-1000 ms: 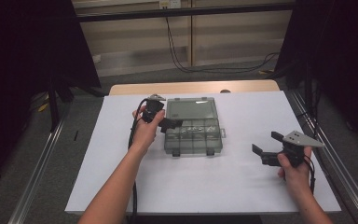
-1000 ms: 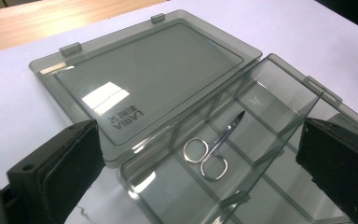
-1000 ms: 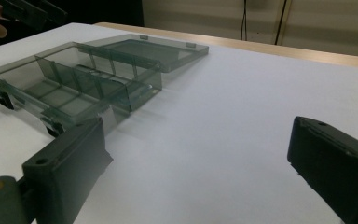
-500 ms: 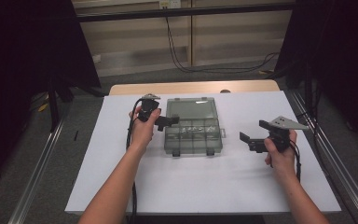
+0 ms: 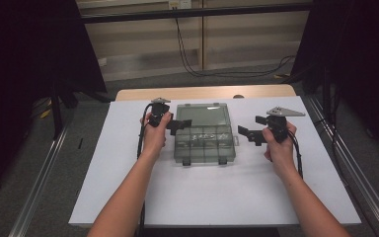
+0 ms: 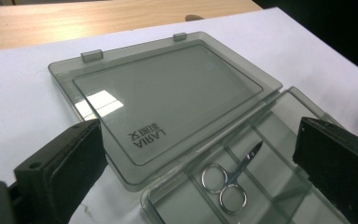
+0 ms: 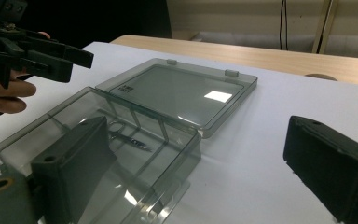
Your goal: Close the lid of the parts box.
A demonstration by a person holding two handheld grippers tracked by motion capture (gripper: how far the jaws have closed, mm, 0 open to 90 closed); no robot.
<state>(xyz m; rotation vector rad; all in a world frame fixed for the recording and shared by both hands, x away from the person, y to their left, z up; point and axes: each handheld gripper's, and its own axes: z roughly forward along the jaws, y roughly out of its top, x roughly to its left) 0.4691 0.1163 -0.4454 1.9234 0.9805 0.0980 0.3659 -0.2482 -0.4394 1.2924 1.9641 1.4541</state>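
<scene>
The translucent grey plastic compartment box (image 5: pixel 205 144), lid open flat toward the far side, lies mid-desk (image 5: pixel 128 197) between both claws: the left claw (image 5: pixel 182 124), jaws apart, touches its far-left corner, nearer than the empty, wide-open right claw (image 5: pixel 246 132).

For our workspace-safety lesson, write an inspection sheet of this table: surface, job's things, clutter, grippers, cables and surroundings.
Surface: white table top, wooden strip at the far edge.
Job's things: clear compartment box, lid open flat; small scissors inside.
Clutter: nothing seen.
Grippers: left gripper open at the box's left edge; right gripper open, apart from the box; jaws empty.
Cables: black gripper cable; wall cables.
Surroundings: dark curtains, metal rails.
</scene>
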